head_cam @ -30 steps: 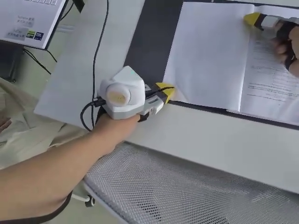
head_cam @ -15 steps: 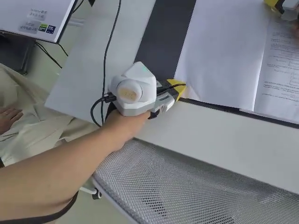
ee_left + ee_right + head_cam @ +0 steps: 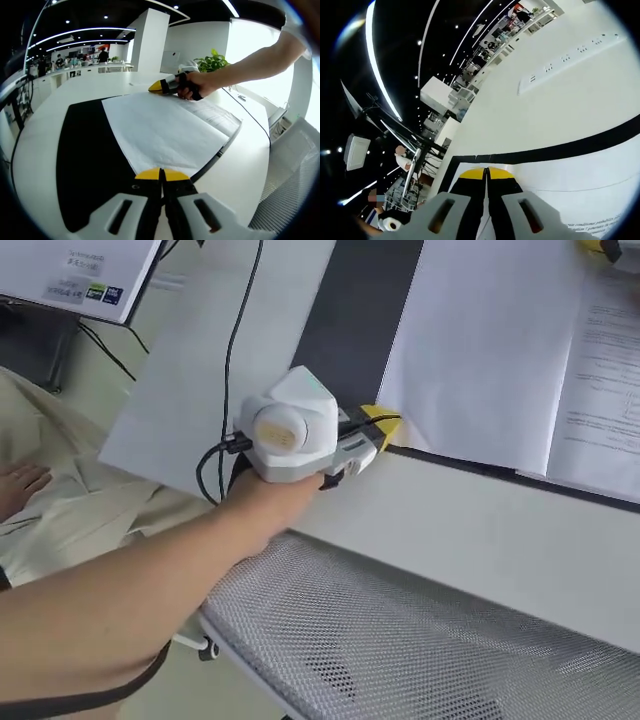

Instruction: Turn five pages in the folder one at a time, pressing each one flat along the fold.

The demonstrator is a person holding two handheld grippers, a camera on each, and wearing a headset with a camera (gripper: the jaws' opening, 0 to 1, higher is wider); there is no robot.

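The folder lies open on the white table, with its black cover point(image 3: 355, 310) on the left, a blank white page point(image 3: 480, 350) and a printed page point(image 3: 610, 380) to the right. My left gripper point(image 3: 388, 424) is shut, its yellow tips touching the near left corner of the blank page point(image 3: 160, 130), which lies flat. My right gripper point(image 3: 156, 86) rests at the far edge of the pages near the fold, held in a hand. In the right gripper view its tips point(image 3: 486, 172) are shut and lie against the white page point(image 3: 570, 175), just inside the black cover edge point(image 3: 560, 147).
A laptop point(image 3: 70, 275) sits at the table's far left, with a black cable point(image 3: 235, 350) running beside the folder. A mesh chair seat point(image 3: 400, 640) lies below the table's near edge. A power strip point(image 3: 565, 62) is set into the table beyond the folder.
The head camera has shifted, so the folder sits further right and up in the picture. Both grippers keep their places on the page.
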